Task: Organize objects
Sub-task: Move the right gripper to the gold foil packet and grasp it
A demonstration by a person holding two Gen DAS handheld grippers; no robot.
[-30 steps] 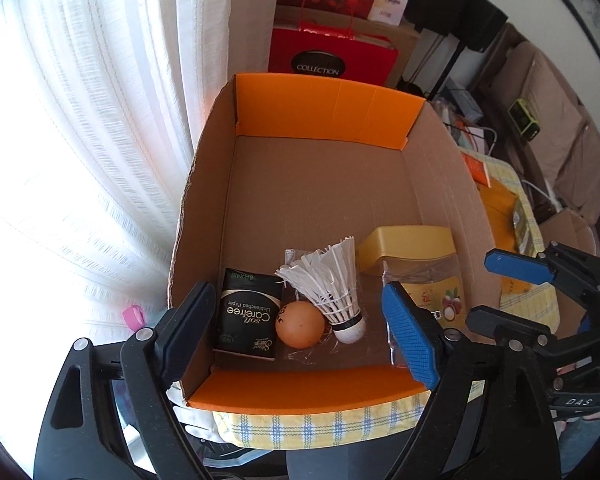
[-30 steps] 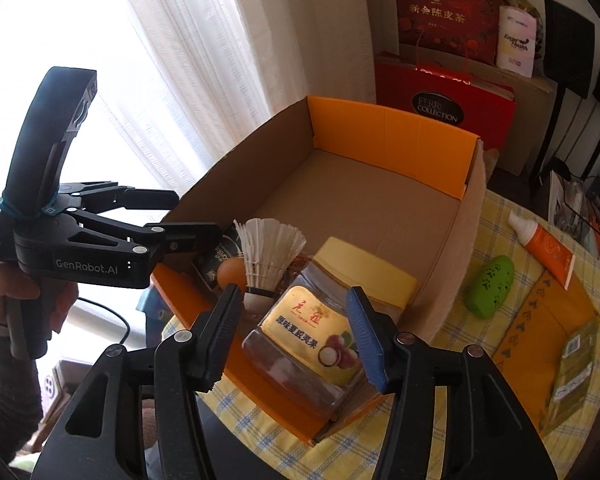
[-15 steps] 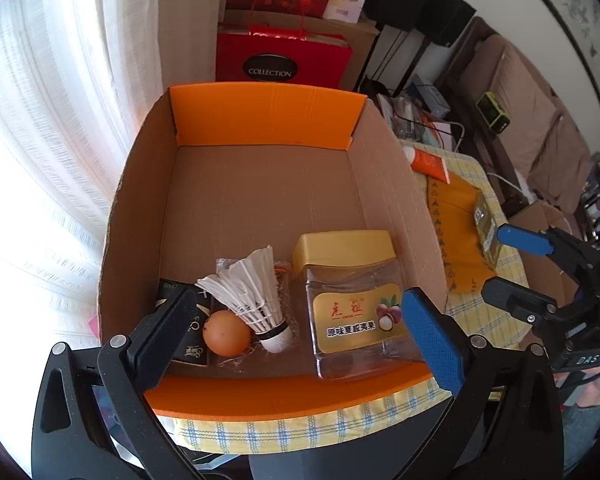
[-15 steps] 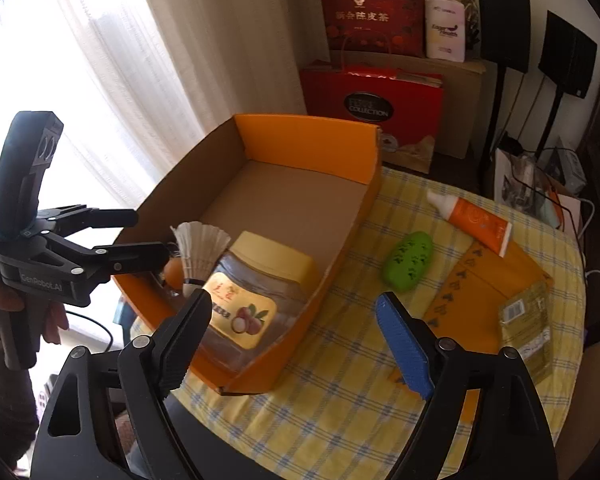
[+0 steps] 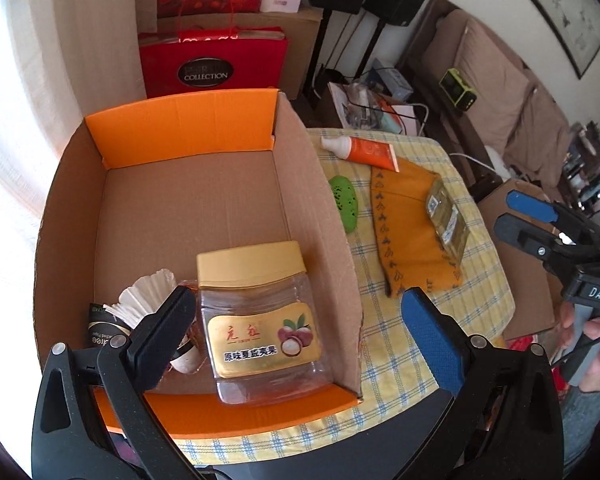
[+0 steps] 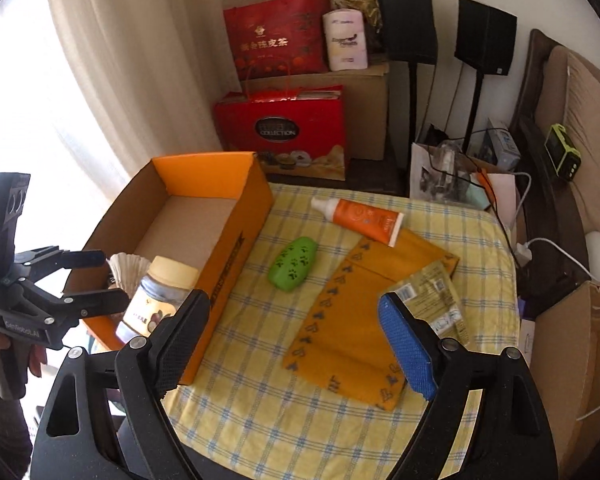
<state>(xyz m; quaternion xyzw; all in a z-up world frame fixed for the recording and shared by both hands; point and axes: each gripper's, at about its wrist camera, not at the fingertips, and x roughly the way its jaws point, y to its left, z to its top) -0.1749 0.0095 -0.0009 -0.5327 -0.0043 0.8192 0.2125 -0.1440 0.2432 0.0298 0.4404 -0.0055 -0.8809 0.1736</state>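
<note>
Released a second ago, the clear jar (image 5: 260,320) now lies on its side in the near right corner of the cardboard box (image 5: 328,208), touching the shuttlecock (image 5: 146,300) at its left. Both grippers have drawn back rightward. On the right gripper (image 6: 296,344) the fingers have just spread and stand apart over bare checked desk (image 6: 260,412); the left gripper (image 5: 300,336) stands wide apart, empty. Beyond the box's right wall lie a green case (image 6: 294,264), an orange tube (image 6: 360,220) and a yellow cloth (image 6: 360,320), with open cloth between.
</note>
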